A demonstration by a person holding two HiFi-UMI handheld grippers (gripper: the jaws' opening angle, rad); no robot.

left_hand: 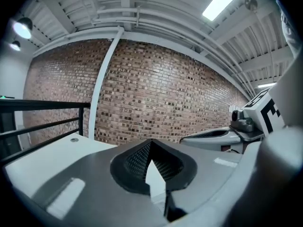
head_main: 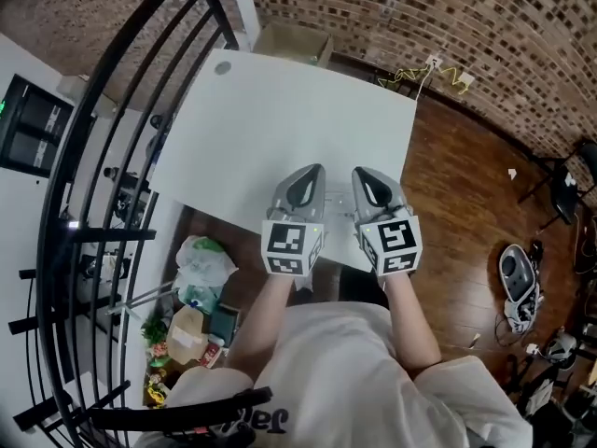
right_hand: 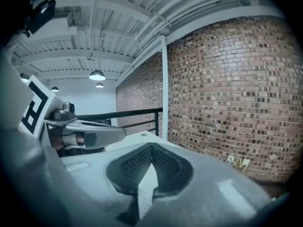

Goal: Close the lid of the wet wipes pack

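Brick-walled room, white tabletop (head_main: 280,110) | left tool (head_main: 312,174) and right tool (head_main: 361,174) sat side by side at its near edge | both had jaws pressed together, gripping nothing | wet wipes pack: I could find it in no view

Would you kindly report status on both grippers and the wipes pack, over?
Left gripper shut, empty. Right gripper shut, empty, beside it over white table's near edge. Wipes pack not made out in any view. No obstruction seen.

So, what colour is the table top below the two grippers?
The table top is plain white, without any pattern. The head view shows it best.
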